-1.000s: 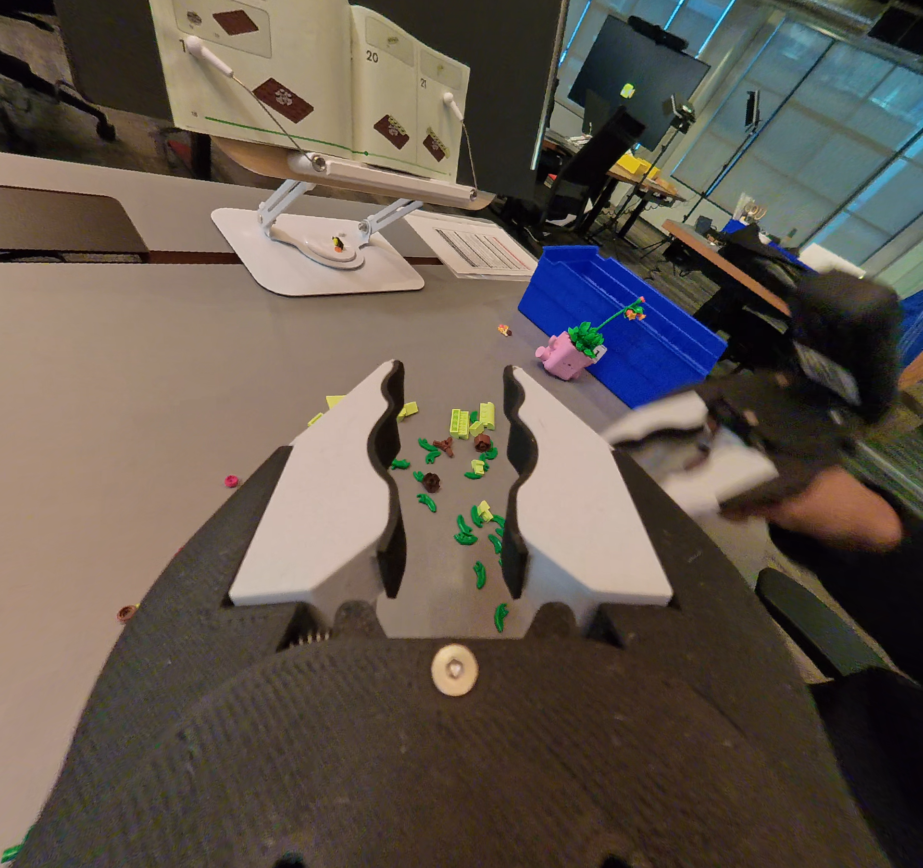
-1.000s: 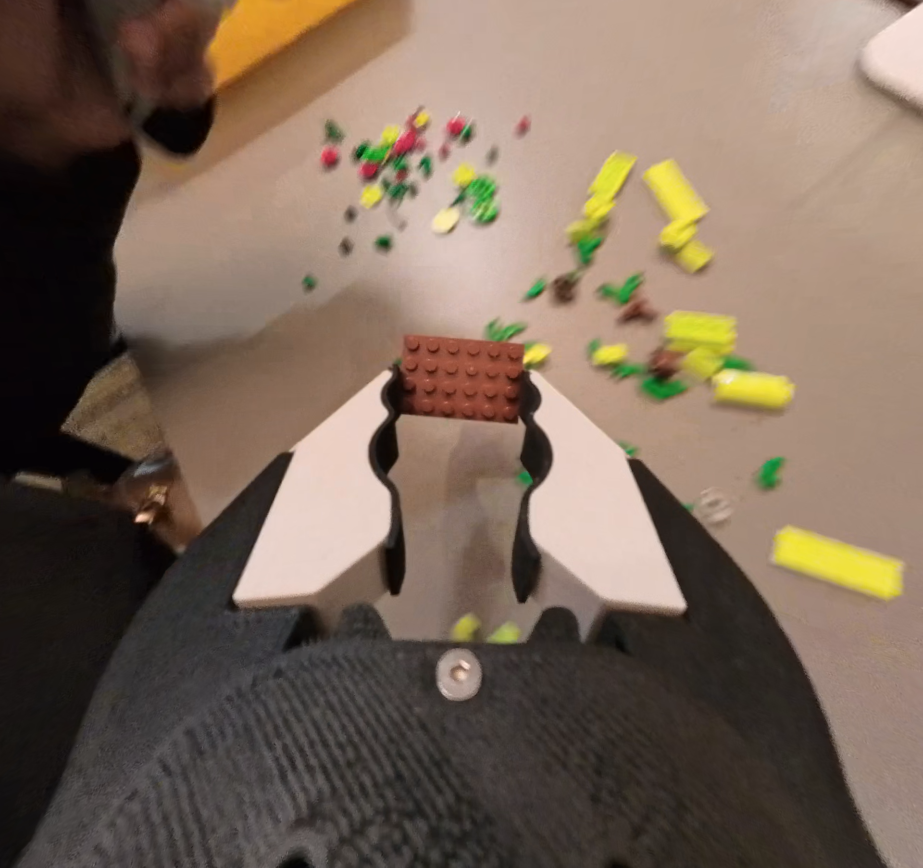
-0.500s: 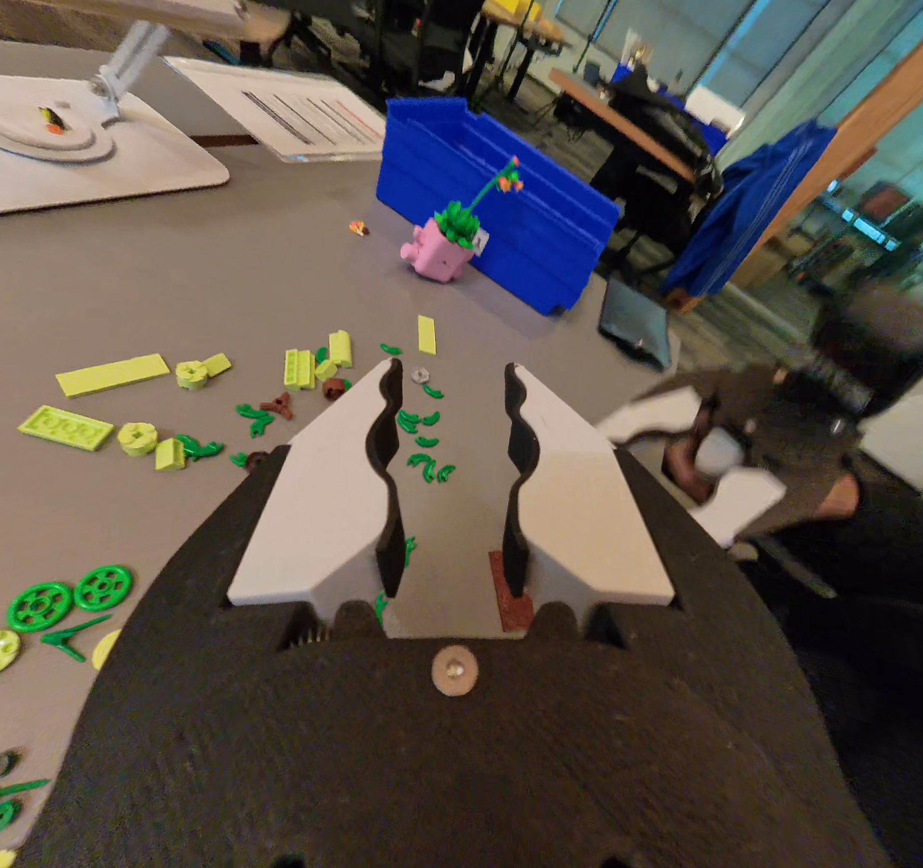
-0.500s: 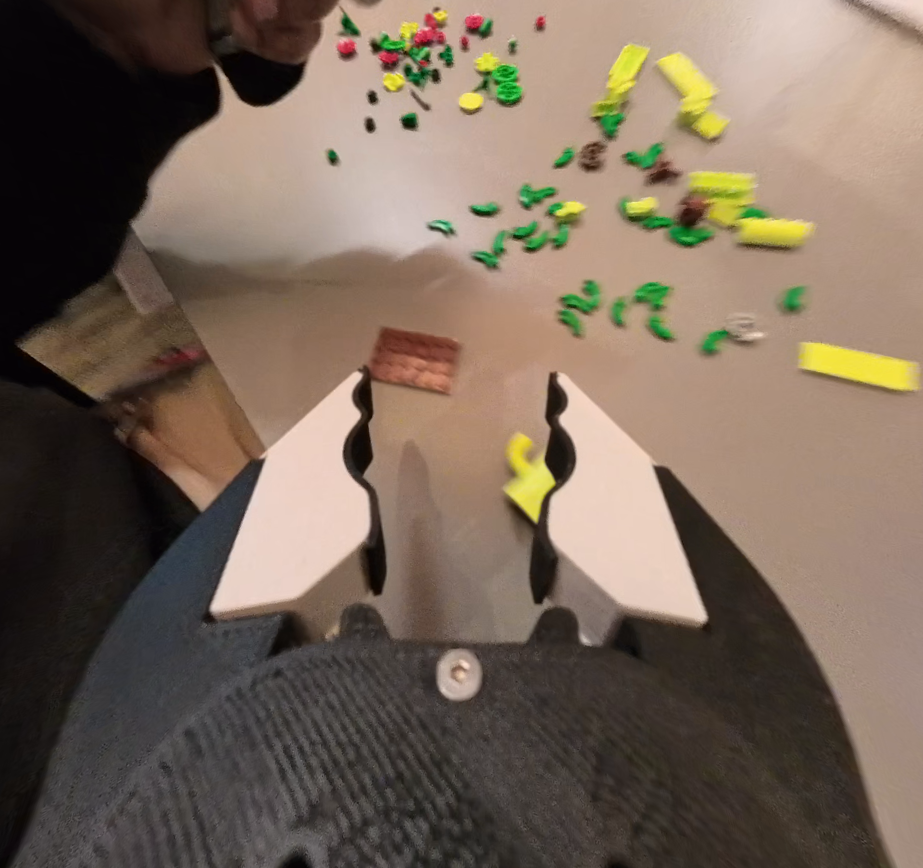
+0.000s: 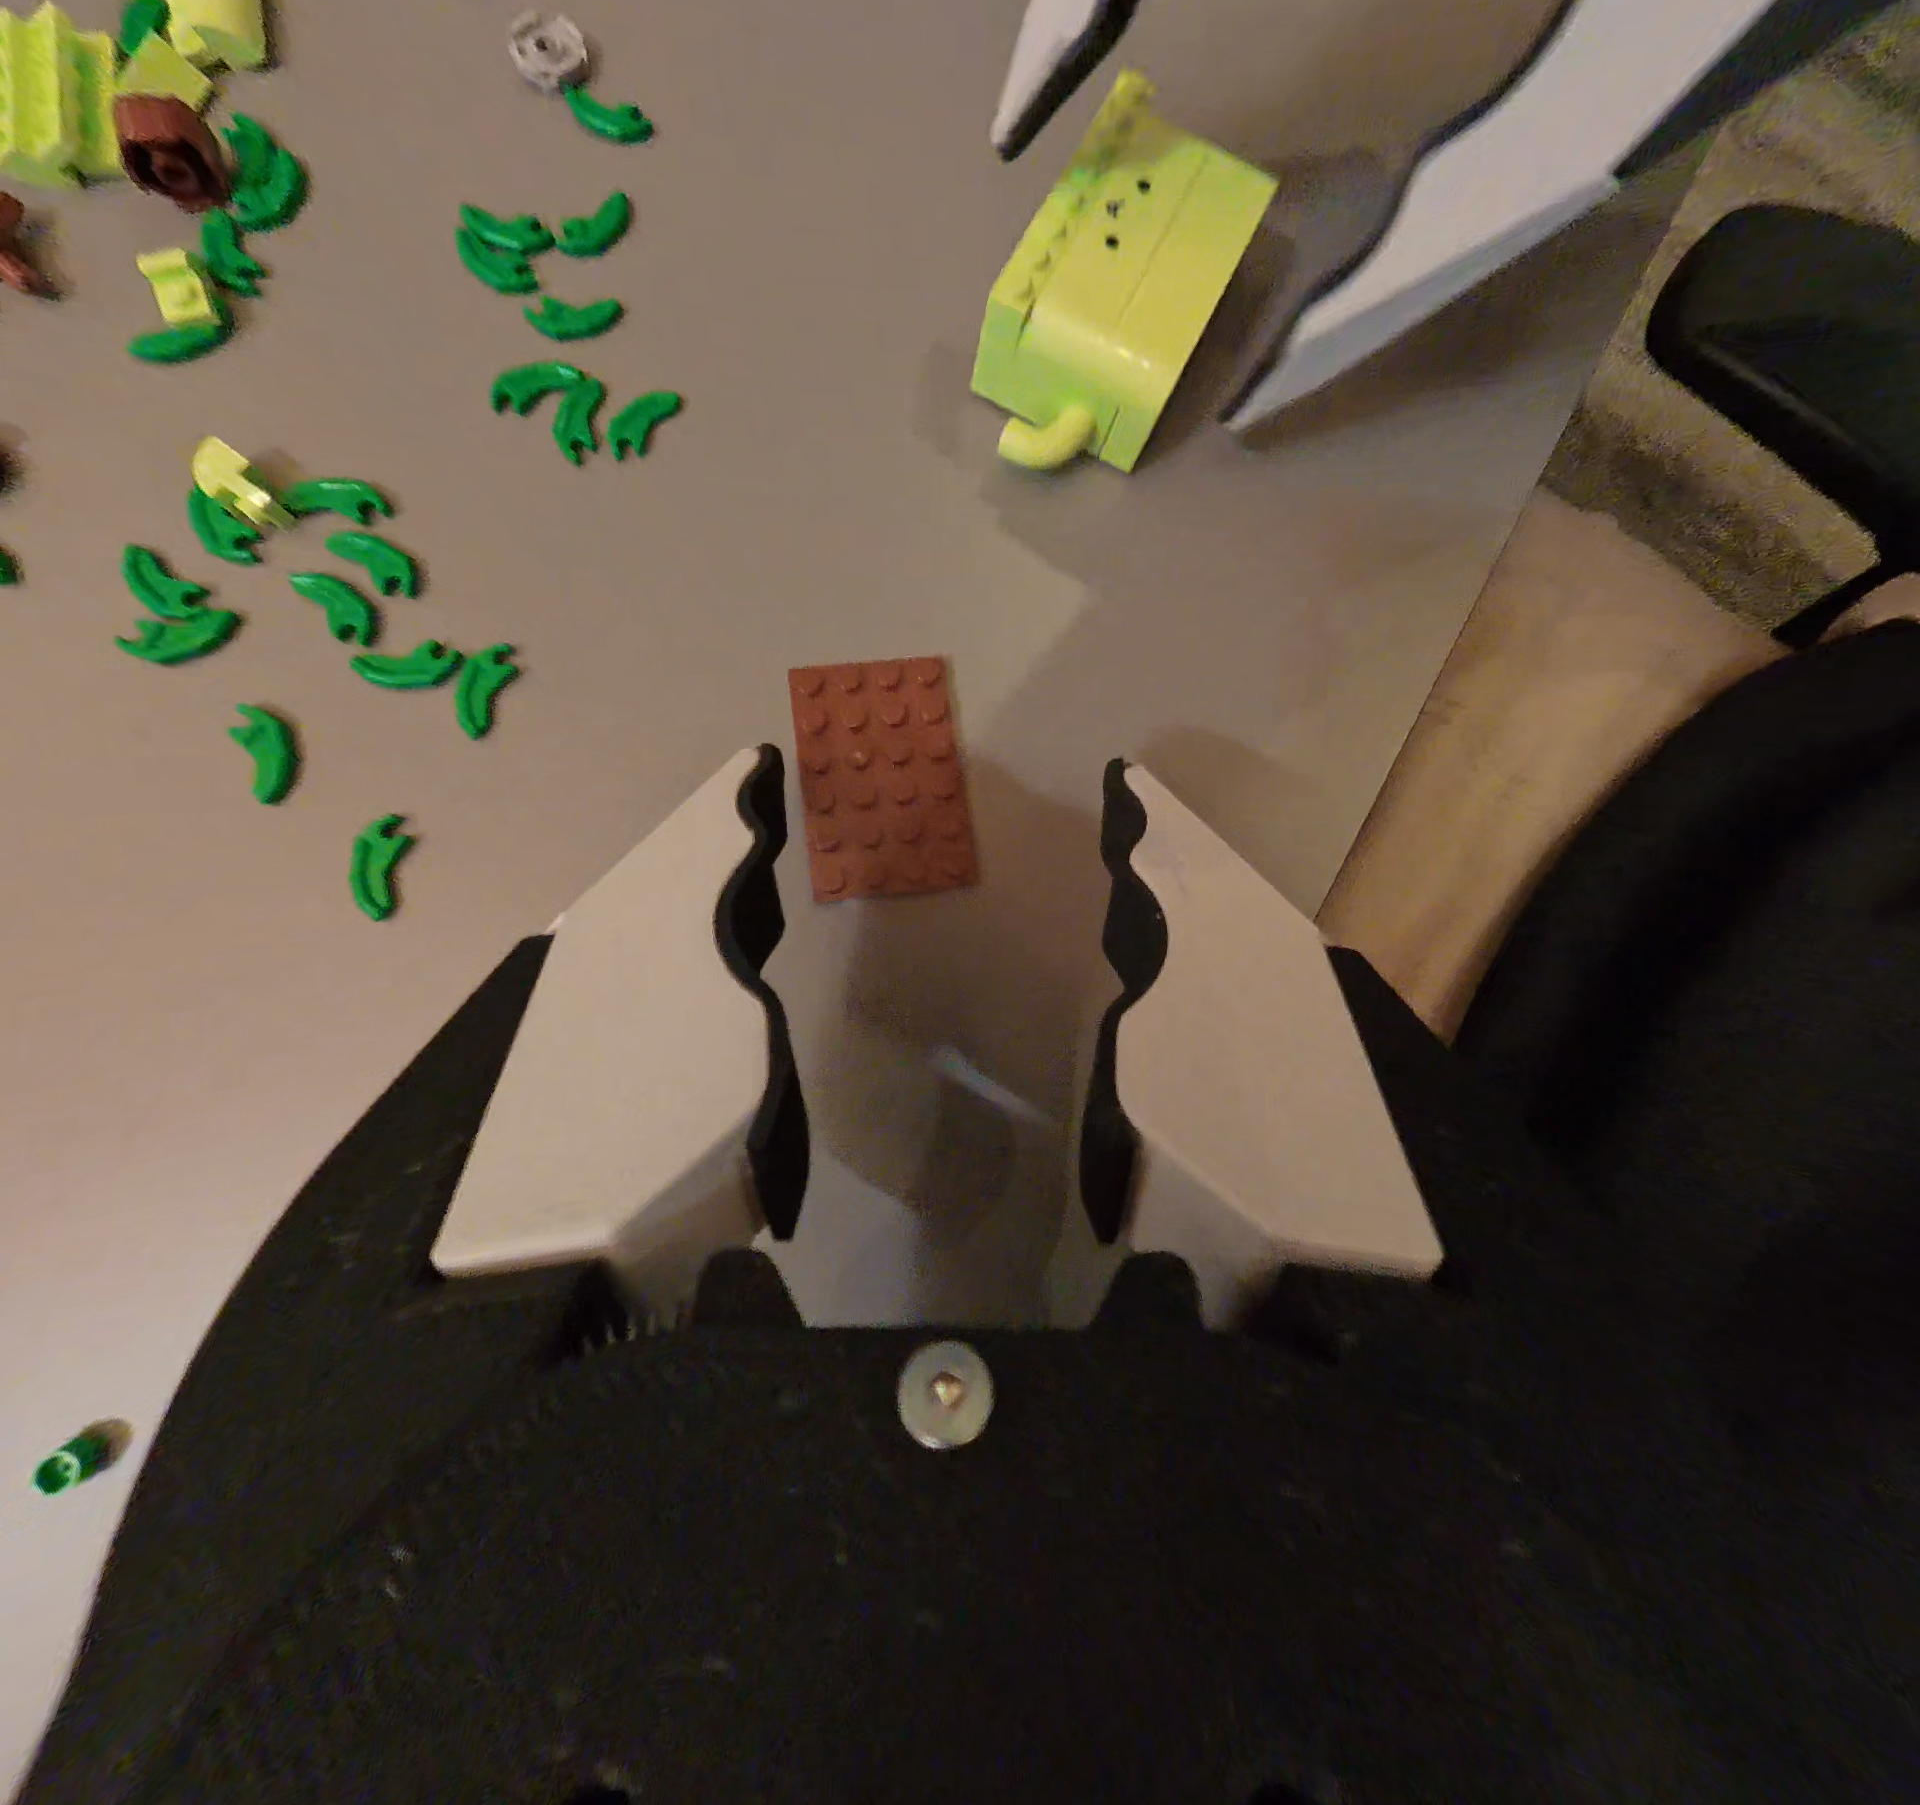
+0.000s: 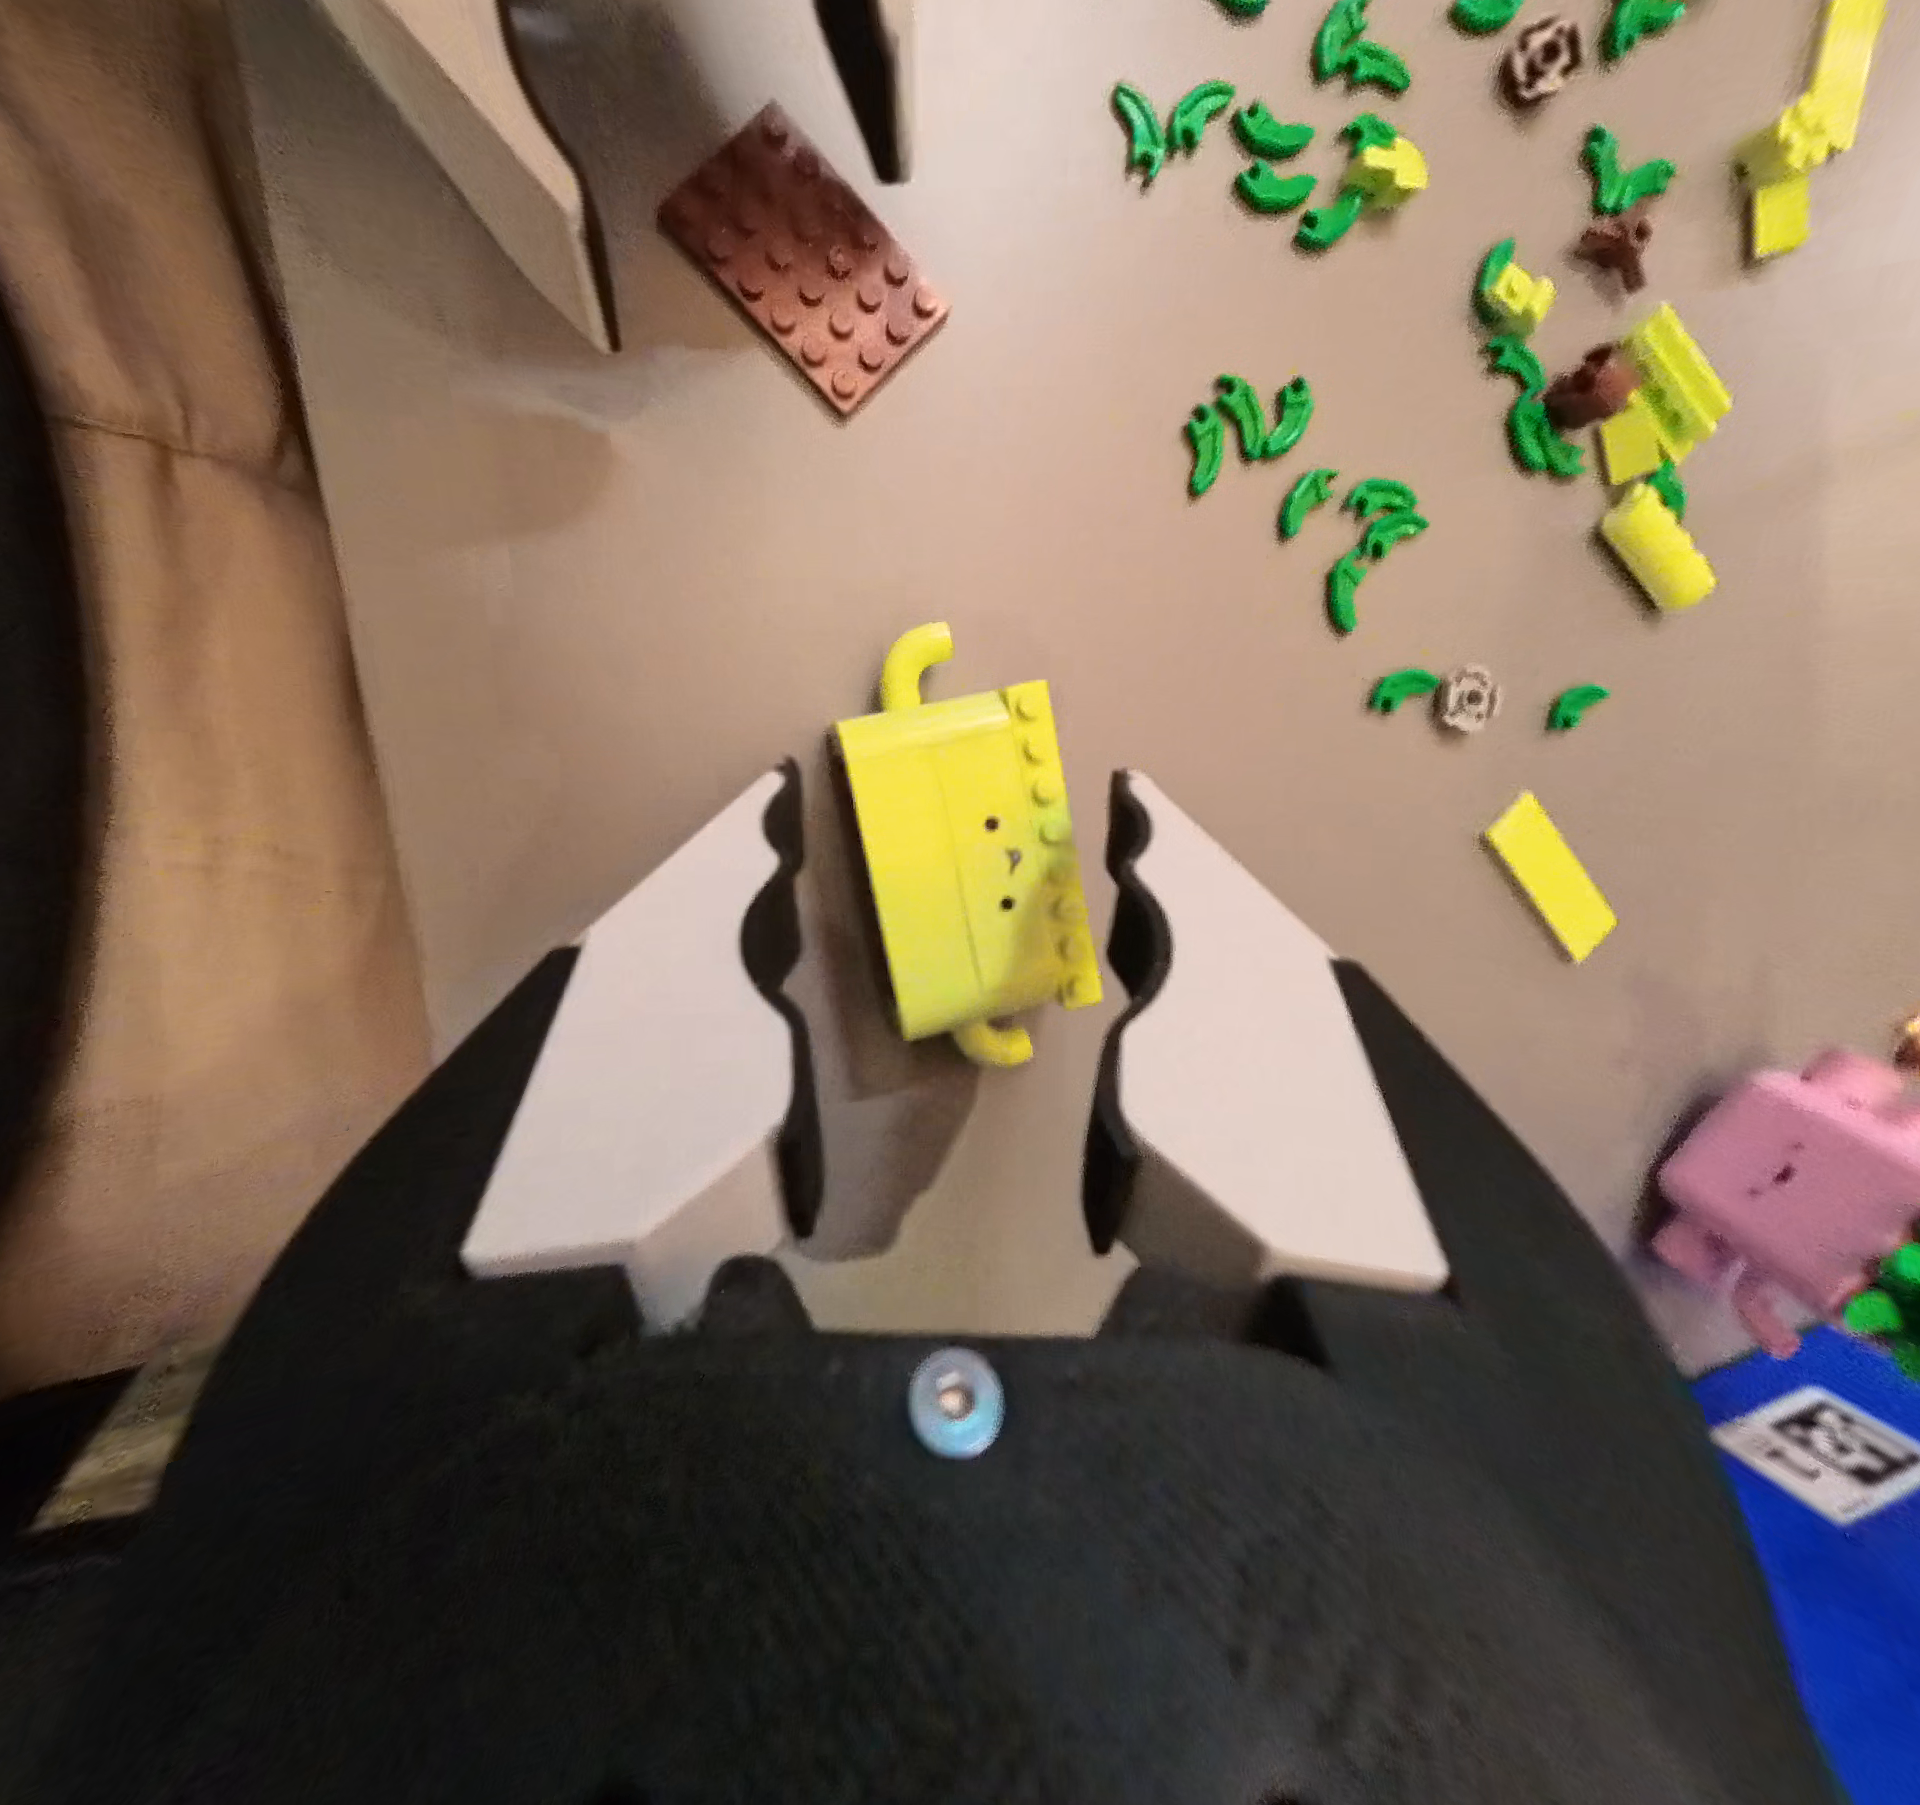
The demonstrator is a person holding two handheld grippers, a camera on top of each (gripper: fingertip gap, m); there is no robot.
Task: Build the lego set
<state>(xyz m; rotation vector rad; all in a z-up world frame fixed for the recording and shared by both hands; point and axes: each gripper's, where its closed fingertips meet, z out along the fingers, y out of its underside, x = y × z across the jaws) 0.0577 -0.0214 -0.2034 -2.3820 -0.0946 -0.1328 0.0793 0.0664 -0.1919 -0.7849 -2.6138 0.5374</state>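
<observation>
The left tongs (image 5: pixel 940 768) hang over the grey table (image 5: pixel 727 467) with their jaws spread wide and nothing between the pads. The brown studded plate (image 5: pixel 883 779) lies flat on the table right at their tips, close to the left finger and clear of the right one; whether that finger touches the plate cannot be told.

Taking that plate as the landmark: beyond it, toward the table's edge side, lies the lime-yellow block figure (image 6: pixel 971 882) on its side, with small dark dots on one face and a curved hook piece at each end. The right tongs (image 6: pixel 951 784) straddle this figure, jaws open, a finger on either side of it with a gap showing on both sides, so it is not gripped. In the left wrist view the same right tongs (image 5: pixel 1122 280) show above the plate, around the figure (image 5: pixel 1122 290).

On the far side of the plate from the table's edge, curved green leaf pieces (image 5: pixel 364 602) are scattered loosely over the table. Past them sit lime-yellow bricks (image 6: pixel 1662 405), a couple of brown pieces (image 5: pixel 171 157) and a small grey round stud (image 5: pixel 548 51). Well apart from the plate, beyond the figure, a pink block figure (image 6: pixel 1797 1173) stands beside a blue bin (image 6: pixel 1849 1599).
</observation>
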